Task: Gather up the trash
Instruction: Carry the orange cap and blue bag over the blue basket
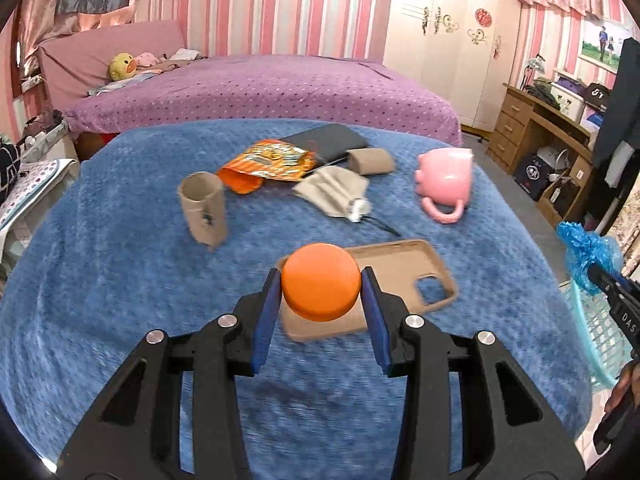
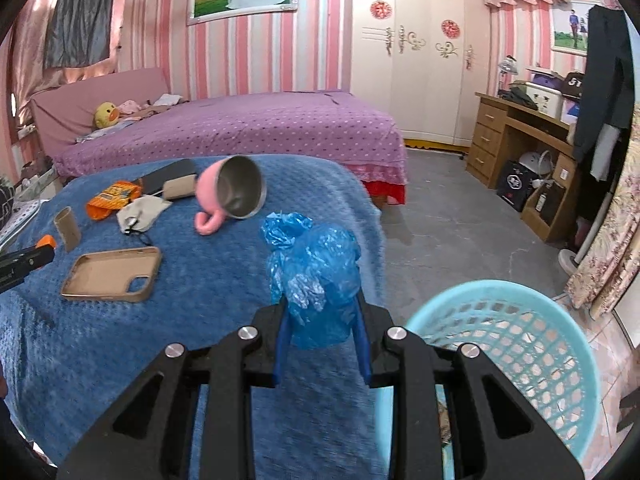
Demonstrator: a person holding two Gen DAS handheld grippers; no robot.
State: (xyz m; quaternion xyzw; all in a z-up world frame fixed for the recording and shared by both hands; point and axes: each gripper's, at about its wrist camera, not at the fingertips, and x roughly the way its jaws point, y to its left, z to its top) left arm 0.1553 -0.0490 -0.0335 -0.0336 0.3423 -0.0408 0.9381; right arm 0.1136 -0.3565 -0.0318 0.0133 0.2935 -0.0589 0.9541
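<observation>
From the left wrist camera, the left gripper (image 1: 321,292) pinches a round orange lid (image 1: 321,282) between its blue pads (image 1: 267,312). The lid is held up above the blue blanket (image 1: 120,300). Just behind the lid lies a tan phone case (image 1: 404,276), flat and open side up. Farther off, on the left, a cardboard tube (image 1: 203,210) stands upright. Behind it lies an orange snack bag (image 1: 266,164), and next to that a grey cloth pouch (image 1: 332,194). A second tube (image 1: 371,160) lies on its side at the far end, beside a dark flat thing (image 1: 324,142). A pink cup (image 1: 446,182) lies tipped over on the right. At the far right edge the right gripper (image 1: 600,276) shows, with crinkly blue plastic (image 1: 586,250) at its tip, above a light blue basket (image 1: 592,332).

From the right wrist camera, the right gripper (image 2: 322,320) is squeezed tight on a scrunched blue plastic bag (image 2: 316,276). The bag is up in the air, over the near right edge of the blanket (image 2: 120,340). The light blue basket (image 2: 516,344) stands on the floor just to the right, below the gripper. The pink cup (image 2: 228,196) lies on its side with its shiny inside showing. The phone case (image 2: 114,274) lies to the left. At the left edge the tip of the left gripper (image 2: 28,258) shows with a bit of the orange lid (image 2: 47,240).
</observation>
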